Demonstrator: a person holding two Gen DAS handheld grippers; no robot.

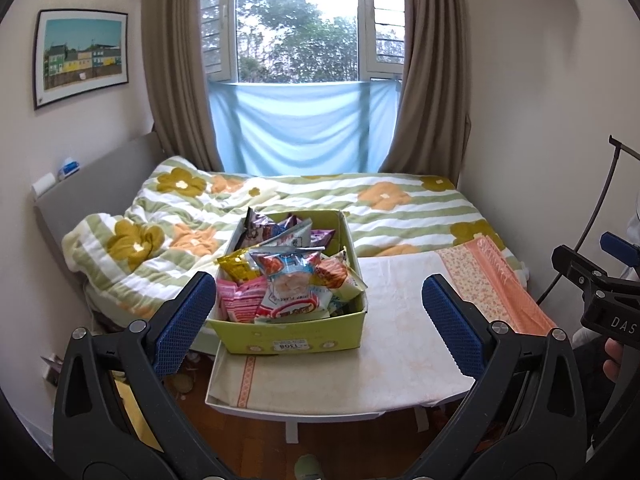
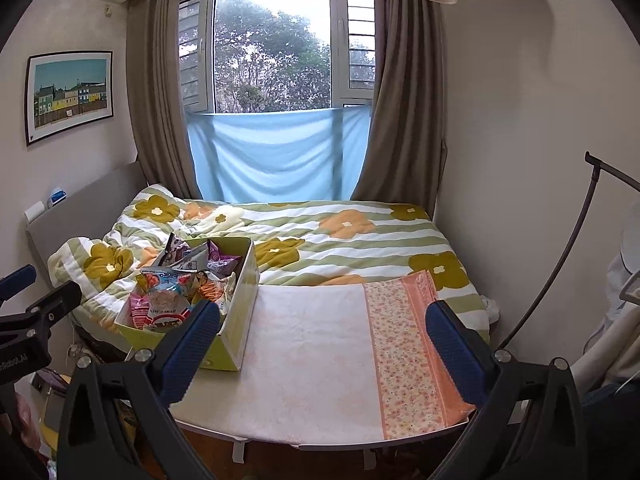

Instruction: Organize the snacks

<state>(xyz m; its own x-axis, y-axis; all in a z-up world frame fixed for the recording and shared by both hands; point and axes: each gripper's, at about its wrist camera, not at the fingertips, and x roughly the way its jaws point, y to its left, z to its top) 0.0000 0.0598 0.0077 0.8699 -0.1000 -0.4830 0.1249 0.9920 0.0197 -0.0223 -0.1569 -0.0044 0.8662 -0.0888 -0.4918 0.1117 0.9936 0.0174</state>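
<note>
A yellow-green cardboard box [image 1: 292, 338] full of snack packets [image 1: 292, 288] stands at the left end of a small table covered by a white and orange cloth [image 1: 380, 344]. It also shows in the right wrist view [image 2: 236, 316], with the packets [image 2: 172, 300] heaped inside. My left gripper [image 1: 318, 320] is open and empty, held back from the table's near edge with the box between its blue pads. My right gripper [image 2: 322, 340] is open and empty, over the near part of the cloth [image 2: 320, 344], to the right of the box.
Behind the table lies a bed with a green-striped flowered quilt [image 1: 400, 204], under a curtained window [image 1: 296, 20]. A grey headboard [image 1: 100, 172] runs along the left wall. A black stand [image 2: 560, 256] and pale fabric are at the right. The floor is wooden [image 1: 340, 444].
</note>
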